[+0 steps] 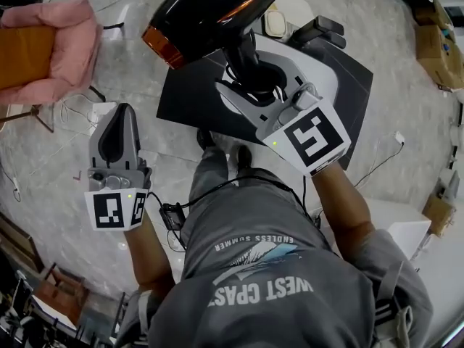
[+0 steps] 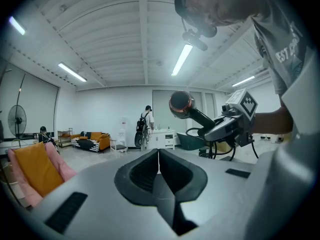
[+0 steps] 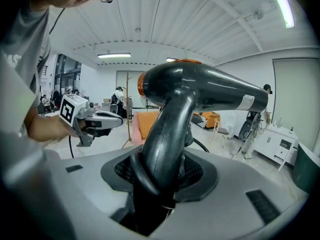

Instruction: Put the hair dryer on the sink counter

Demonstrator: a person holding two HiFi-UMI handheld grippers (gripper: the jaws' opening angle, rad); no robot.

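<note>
The hair dryer [image 1: 210, 9] is black and glossy with an orange nozzle ring, and it is held up in the air. My right gripper [image 1: 252, 77] is shut on its handle, with the coiled black cord bunched between the jaws. In the right gripper view the hair dryer [image 3: 200, 91] rises from the right gripper [image 3: 159, 171] with its barrel lying crosswise. My left gripper [image 1: 119, 118] hangs lower on the left, shut on nothing, its jaws meeting in a line. The left gripper view shows the left gripper [image 2: 159, 161], the hair dryer [image 2: 182, 104] and the right gripper [image 2: 227, 126] beyond.
A black mat [image 1: 181, 96] lies on the marble floor below the dryer. A pink and orange chair [image 1: 43, 49] stands at the left and cardboard boxes [image 1: 435, 46] at the right. A person [image 2: 146, 123] stands by a white cabinet [image 2: 162, 138] far off.
</note>
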